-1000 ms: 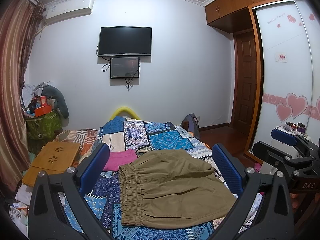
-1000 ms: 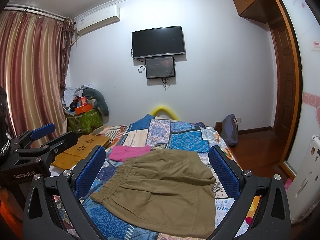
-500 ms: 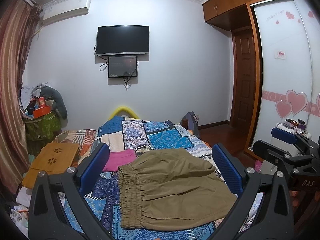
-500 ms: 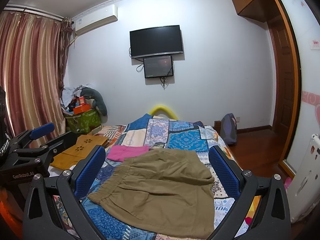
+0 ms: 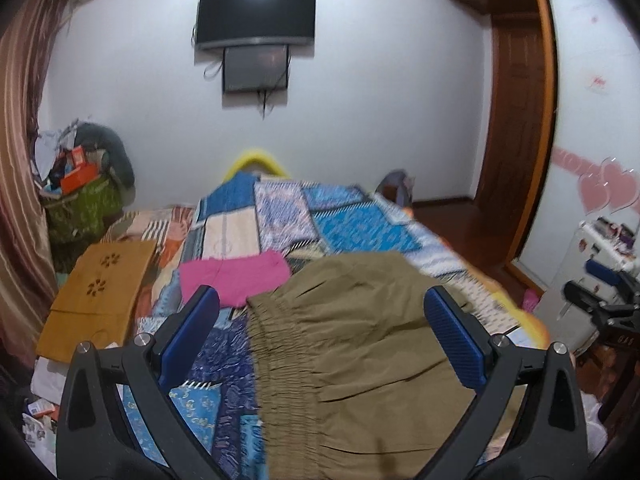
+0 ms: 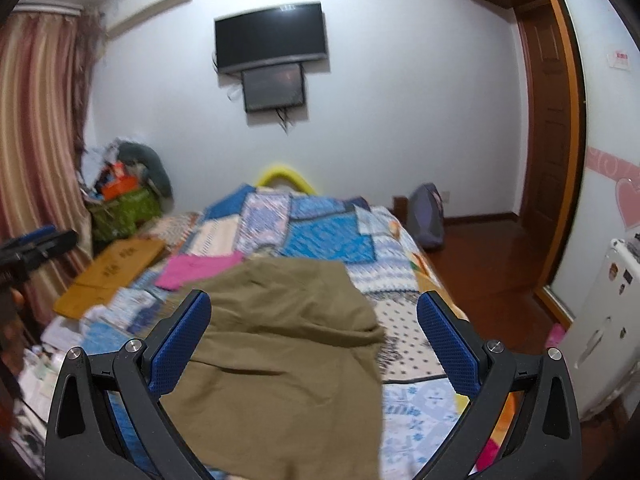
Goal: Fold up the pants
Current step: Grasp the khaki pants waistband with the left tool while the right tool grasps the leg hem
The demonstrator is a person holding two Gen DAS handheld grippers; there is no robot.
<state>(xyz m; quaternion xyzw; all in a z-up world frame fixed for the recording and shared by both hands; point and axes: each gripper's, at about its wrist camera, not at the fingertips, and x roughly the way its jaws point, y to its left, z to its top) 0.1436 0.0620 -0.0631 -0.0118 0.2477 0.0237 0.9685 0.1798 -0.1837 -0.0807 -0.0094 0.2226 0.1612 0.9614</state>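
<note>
The olive-brown pants (image 5: pixel 352 344) lie spread on the patchwork quilt (image 5: pixel 344 224) of the bed, elastic waistband toward the left side, a pink garment (image 5: pixel 236 276) just beyond them. The left gripper (image 5: pixel 320 336) hangs above the waistband end with its jaws wide apart, holding nothing. The right gripper (image 6: pixel 312 332) is likewise spread open over the pants' other part; whether either touches the cloth is unclear through the blur.
</note>
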